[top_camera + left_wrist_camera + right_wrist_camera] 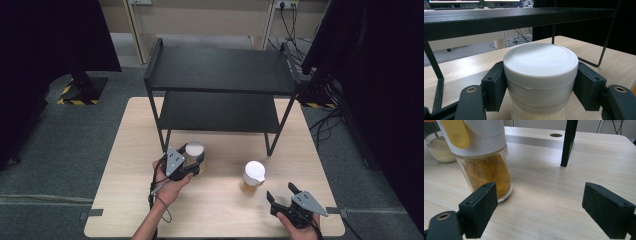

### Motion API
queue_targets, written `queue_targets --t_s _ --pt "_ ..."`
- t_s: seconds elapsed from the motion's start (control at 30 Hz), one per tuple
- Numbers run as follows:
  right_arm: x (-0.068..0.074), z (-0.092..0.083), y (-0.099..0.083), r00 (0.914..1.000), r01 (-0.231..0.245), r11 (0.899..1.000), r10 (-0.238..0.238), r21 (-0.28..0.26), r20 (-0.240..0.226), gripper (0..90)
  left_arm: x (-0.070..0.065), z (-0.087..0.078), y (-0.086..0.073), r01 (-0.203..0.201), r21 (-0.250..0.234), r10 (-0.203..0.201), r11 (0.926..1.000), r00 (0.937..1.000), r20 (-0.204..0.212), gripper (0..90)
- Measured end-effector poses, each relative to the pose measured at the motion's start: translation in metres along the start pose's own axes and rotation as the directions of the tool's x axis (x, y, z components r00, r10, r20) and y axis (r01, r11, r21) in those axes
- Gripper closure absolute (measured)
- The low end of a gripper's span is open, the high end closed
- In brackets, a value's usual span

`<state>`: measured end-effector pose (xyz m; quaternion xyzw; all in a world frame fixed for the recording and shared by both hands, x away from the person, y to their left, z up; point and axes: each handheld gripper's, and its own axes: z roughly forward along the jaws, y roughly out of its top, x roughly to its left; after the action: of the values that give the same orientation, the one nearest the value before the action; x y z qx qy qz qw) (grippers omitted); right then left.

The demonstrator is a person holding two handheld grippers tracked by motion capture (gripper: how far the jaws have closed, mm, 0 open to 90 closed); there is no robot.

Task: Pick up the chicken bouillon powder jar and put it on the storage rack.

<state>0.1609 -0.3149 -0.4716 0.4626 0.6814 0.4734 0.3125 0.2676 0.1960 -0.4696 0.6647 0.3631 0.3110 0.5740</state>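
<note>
White-lidded glass jar (540, 75) is sitting clamped between the pads of the left gripper (186, 162), left of centre in the high view, beside the black metal shelf's (220, 70) leg. Right gripper (282, 196), lower right, is gaping wide, holding nothing.

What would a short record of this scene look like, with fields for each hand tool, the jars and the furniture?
left gripper: shut on the white-lidded jar, pads pressing its sides just below the lid
right gripper: open, nothing between the jaws
spice jar: white cap, orange powder, standing on the table ahead of the right gripper
shelf rack: black, two tiers, both bare, at the table's far side
table: light wood
</note>
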Motion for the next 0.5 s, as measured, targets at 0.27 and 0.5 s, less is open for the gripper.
queue_targets --t_s 0.27,0.5 --pt "0.000 0.000 0.000 1.0000 -0.002 1.000 0.002 0.001 0.000 13.2 -0.003 -0.005 0.002 0.019 0.006 -0.019 0.9998 0.9998 -0.008 33.7" --pt "-0.001 0.000 0.000 1.0000 -0.003 1.000 0.003 0.001 0.000 13.1 -0.008 -0.019 0.005 -0.002 -0.031 0.002 0.9995 0.9999 -0.016 33.7"
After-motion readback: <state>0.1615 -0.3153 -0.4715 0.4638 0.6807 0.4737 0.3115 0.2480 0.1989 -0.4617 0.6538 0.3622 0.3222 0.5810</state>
